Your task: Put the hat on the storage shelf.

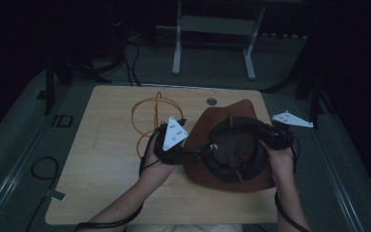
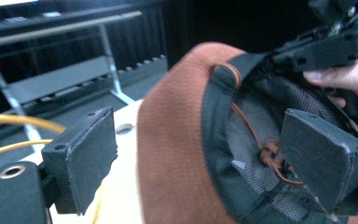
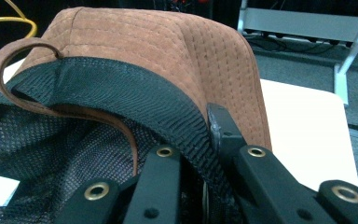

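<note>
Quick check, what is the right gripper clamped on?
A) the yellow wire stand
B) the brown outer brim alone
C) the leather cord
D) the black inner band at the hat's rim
D. In the right gripper view the right gripper has its jaws closed on the black inner band of the brown hat; the leather cord hangs free beside them.

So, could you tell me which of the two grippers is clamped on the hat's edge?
The right gripper, shut on the hat; the left gripper is open around the brim.
</note>
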### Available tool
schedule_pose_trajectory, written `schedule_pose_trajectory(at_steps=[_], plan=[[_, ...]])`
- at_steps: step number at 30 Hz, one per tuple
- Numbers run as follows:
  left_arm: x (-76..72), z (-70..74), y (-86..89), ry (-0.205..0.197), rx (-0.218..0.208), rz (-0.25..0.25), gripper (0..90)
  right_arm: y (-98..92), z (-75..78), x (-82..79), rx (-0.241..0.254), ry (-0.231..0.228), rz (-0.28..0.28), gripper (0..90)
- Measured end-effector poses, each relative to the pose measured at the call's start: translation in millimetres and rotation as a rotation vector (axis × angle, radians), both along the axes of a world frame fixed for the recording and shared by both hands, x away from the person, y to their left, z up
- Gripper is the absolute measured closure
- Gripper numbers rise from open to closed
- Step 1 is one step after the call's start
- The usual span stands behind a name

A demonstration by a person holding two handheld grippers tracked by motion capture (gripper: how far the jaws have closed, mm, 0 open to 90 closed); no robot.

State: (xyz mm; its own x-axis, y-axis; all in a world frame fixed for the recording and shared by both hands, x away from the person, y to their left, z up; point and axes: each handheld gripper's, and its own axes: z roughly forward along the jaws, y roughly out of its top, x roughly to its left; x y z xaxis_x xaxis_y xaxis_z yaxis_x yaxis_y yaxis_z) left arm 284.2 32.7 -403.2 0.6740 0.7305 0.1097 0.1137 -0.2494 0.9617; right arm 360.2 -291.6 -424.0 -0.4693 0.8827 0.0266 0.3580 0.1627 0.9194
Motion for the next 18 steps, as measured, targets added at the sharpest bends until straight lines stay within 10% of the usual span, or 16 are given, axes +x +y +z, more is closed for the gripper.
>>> schedule_pose_trajectory(at_steps=[18], plan=[[40.0,-20.5,-66.4,0.068,0.125,-0.009,14.8,-10.1,-1.9,-16.2,0.019,-0.017,-0.009,83.0]])
